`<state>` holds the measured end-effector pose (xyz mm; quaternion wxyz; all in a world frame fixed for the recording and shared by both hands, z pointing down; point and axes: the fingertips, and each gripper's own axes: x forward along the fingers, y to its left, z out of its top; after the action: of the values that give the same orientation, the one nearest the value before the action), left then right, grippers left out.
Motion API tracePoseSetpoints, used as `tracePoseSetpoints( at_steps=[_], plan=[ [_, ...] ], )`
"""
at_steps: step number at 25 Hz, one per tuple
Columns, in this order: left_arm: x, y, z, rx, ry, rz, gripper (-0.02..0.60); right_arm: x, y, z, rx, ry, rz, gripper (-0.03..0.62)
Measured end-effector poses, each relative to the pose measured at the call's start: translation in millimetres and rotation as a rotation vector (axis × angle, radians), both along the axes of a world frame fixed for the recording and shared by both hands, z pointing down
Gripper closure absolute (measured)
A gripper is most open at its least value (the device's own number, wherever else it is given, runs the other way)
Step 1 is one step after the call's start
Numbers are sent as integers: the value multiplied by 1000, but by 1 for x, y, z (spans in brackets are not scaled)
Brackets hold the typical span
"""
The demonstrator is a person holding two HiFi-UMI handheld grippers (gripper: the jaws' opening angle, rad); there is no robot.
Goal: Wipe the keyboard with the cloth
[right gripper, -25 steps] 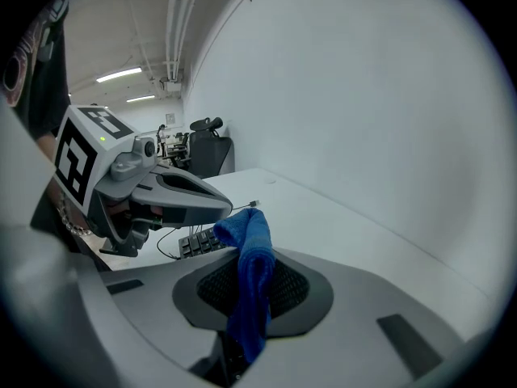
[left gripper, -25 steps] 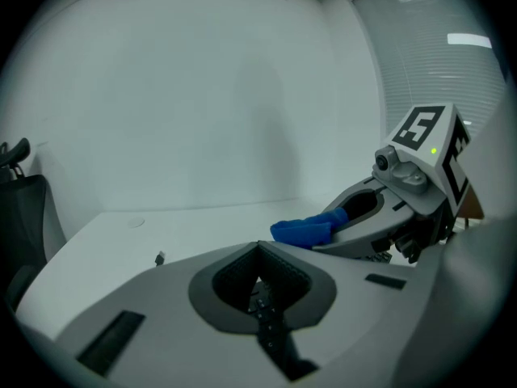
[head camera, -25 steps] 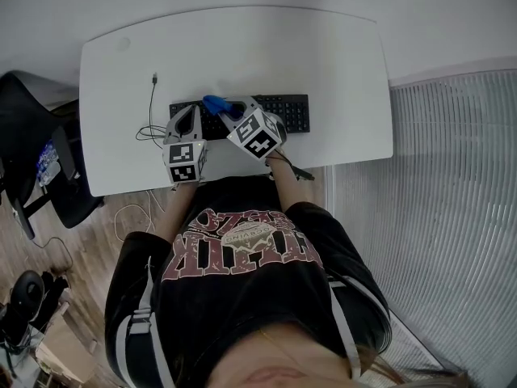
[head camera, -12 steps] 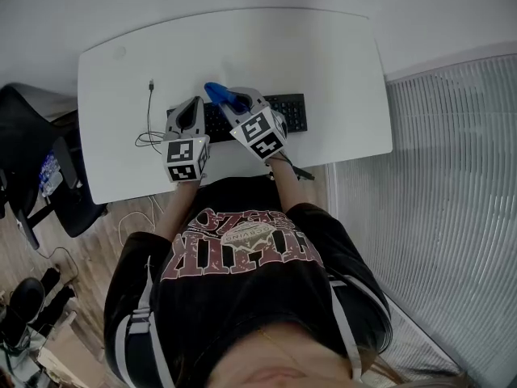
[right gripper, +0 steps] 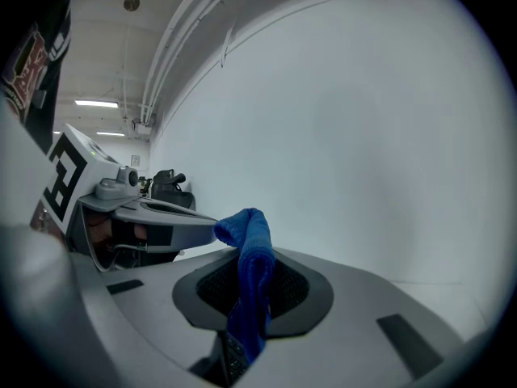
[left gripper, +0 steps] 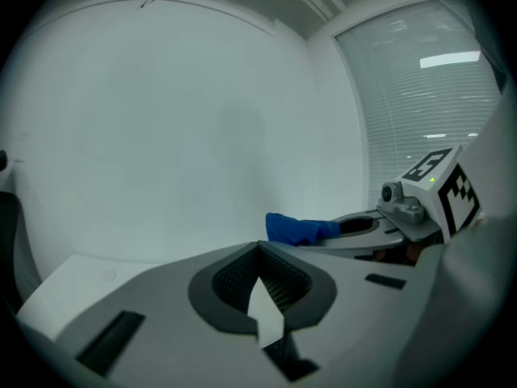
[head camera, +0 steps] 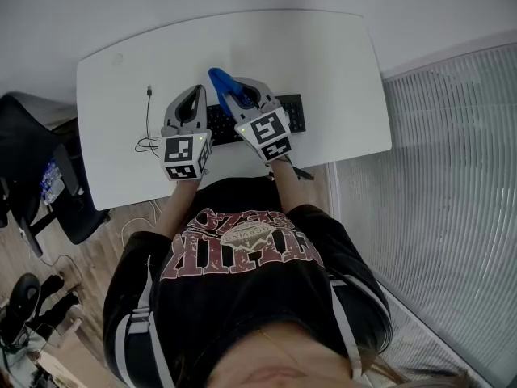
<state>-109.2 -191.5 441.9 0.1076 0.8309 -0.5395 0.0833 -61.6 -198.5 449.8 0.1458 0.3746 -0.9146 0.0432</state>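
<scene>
The black keyboard [head camera: 296,113] lies on the white desk [head camera: 323,51], partly hidden under both grippers. My right gripper [head camera: 229,89] is shut on a blue cloth [head camera: 218,79], which sticks out past its tips over the keyboard's back edge. In the right gripper view the cloth [right gripper: 254,265] hangs folded between the jaws of that gripper [right gripper: 247,253], which points at the white wall. My left gripper [head camera: 192,92] hovers just left of it over the keyboard's left end, shut and holding nothing. The left gripper view shows its tips [left gripper: 258,249] together, with the cloth [left gripper: 295,228] to the right.
A thin black cable [head camera: 148,124] trails over the desk left of the keyboard. A black office chair [head camera: 36,156] stands at the desk's left end. A ribbed white panel [head camera: 436,184] fills the right side. The desk's front edge is at the person's waist.
Both grippers have risen and tipped up toward the wall. The cloth has lifted off the keys and moved toward the desk's back.
</scene>
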Motion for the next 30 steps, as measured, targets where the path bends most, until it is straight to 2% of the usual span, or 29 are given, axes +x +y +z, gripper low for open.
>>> tracePoseSetpoints(
  at_steps=[11,16,30],
  plan=[
    [12,-9,-51,97,40,30,552,6,-11,-60,128,-28,51,530],
    [17,-12,-76,161,29,46,552,7,-15,-86,181,-50,64,530],
    [24,-13,-118,245,63,58,552,12,-13,-138,304,-94,101,530]
  ],
)
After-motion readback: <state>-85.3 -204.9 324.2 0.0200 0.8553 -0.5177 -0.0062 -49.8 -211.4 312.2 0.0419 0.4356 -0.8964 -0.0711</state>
